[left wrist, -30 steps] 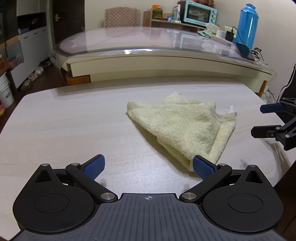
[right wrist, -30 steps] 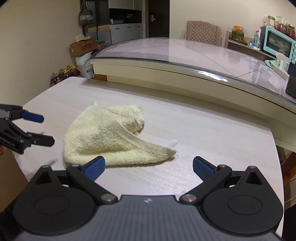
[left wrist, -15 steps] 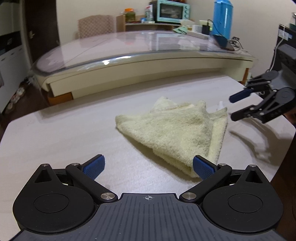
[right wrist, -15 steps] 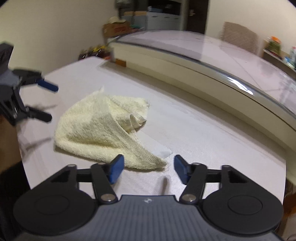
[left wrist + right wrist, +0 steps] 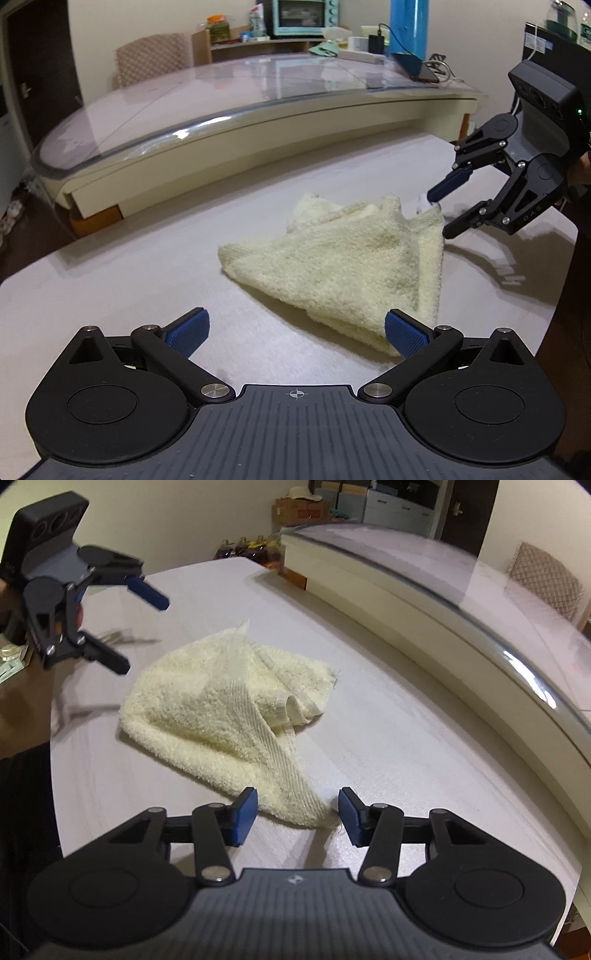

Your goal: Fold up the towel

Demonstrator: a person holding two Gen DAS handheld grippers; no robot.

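Note:
A pale yellow towel lies crumpled in a rough triangle on the light wooden table; it also shows in the right wrist view. My left gripper is open, its right fingertip just in front of the towel's near corner. It shows open in the right wrist view, at the towel's far left. My right gripper is partly open, its pads either side of a towel corner. In the left wrist view it hovers at the towel's far right corner.
A long curved glass-topped table stands just behind the work table. On it are a blue thermos, a teal oven and cables. A chair stands behind. The table edge runs close at the left.
Both grippers have moved in towards the towel. My right gripper has narrowed and dropped to the towel's corner. My left gripper has swung left of the towel and stayed open.

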